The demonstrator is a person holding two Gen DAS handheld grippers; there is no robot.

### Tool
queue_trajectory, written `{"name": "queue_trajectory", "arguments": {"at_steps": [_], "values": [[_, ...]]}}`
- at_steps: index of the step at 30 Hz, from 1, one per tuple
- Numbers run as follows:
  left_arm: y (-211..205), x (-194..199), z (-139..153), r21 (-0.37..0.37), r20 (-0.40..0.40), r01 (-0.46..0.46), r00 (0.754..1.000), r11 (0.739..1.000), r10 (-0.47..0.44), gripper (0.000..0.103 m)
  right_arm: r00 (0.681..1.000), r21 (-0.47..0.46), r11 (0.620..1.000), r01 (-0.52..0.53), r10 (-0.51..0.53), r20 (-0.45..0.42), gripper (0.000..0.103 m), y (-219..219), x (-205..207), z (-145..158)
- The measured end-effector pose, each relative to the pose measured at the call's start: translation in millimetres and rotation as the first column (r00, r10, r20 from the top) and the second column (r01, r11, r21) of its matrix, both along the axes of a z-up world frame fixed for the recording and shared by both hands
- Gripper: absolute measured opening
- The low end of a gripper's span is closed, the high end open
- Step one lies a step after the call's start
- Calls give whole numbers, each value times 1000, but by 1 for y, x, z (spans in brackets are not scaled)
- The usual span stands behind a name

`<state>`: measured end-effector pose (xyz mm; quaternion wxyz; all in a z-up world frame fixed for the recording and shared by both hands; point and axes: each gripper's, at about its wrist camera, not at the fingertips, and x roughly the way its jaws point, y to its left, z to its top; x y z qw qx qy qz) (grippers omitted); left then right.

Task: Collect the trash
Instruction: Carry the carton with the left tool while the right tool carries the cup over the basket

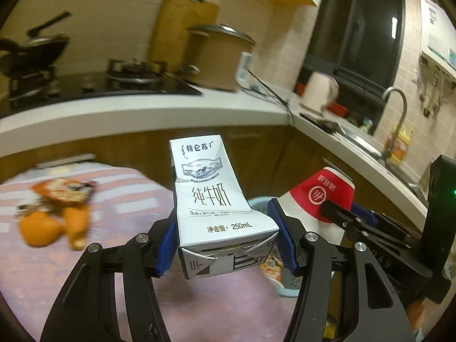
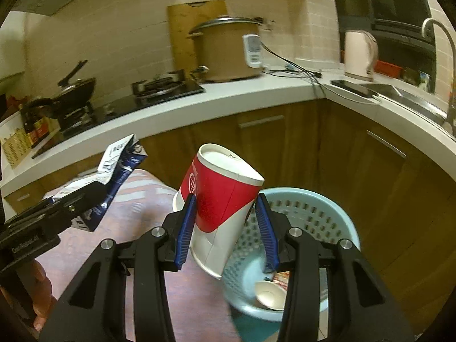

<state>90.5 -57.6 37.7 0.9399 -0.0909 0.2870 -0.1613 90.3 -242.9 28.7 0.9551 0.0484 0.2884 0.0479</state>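
Left claw [image 1: 228, 245] clamped on a dented milk carton [image 1: 213, 196], held upright above the striped tablecloth [image 1: 119, 199]. Right claw [image 2: 225, 230] clamped on a squashed red paper cup [image 2: 222, 199], hanging near the rim of the pale blue basket [image 2: 327, 208]. Judgement: carry both fully over the basket mouth before letting go, cup first since it is nearer (a release at the rim may tip it out). Orange peel [image 1: 42, 228] and a wrapper [image 1: 65, 189] remain on the cloth. Beyond: kitchen counter [image 2: 228, 97] with stove, cooker pot, kettle, sink.
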Motion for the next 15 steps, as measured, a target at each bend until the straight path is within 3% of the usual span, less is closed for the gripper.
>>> {"name": "queue_trajectory", "arguments": {"at_steps": [5,9,15], "values": [[-39,26,-23,-10,-68,92,993,996,-92,56,998,2,999,40,-40,-56,40,-29,11,-21],[-62,46,-43,-17,-139,182,973,983,-183,56,990,11,998,67,-66,-122,40,-46,23,-42],[-87,63,-68,-22,-206,245,947,969,-245,57,972,15,996,93,-88,-218,40,-65,33,-73]]}}
